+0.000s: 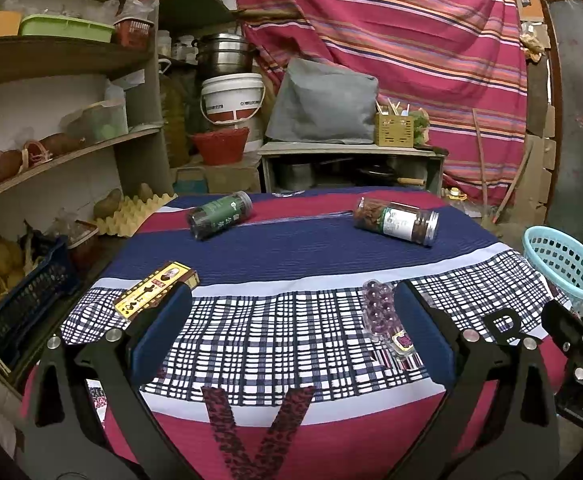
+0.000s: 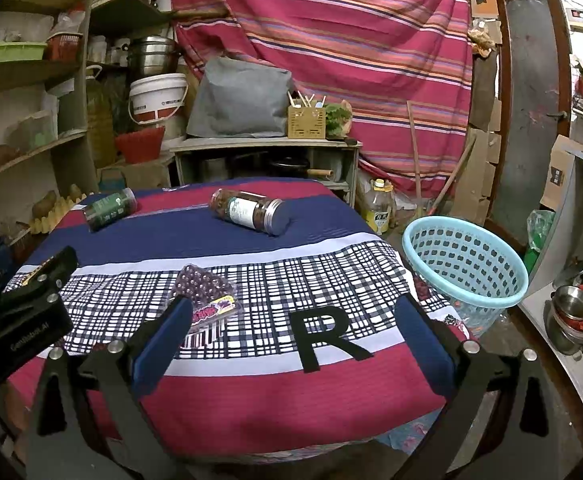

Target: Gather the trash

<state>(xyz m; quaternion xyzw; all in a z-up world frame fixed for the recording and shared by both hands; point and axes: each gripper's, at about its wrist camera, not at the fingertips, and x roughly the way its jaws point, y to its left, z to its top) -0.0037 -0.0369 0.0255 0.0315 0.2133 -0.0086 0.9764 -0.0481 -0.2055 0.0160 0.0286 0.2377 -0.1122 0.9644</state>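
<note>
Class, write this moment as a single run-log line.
left tongs: open, empty | right tongs: open, empty | on table: two jars, yellow box, purple-bead pack | basket: right of the table

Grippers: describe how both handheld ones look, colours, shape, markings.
The left gripper and right gripper match: black angular linkage arms with silver round pivot bolts, and flat dark blue fingers. The right one carries a black cut-out letter R. No cables or sleeves show.

cloth (image 2: 251, 240): navy/crimson stripes, plaid; basket (image 2: 463, 264): pale blue; box (image 1: 155, 290): yellow, perhaps brown-edged
</note>
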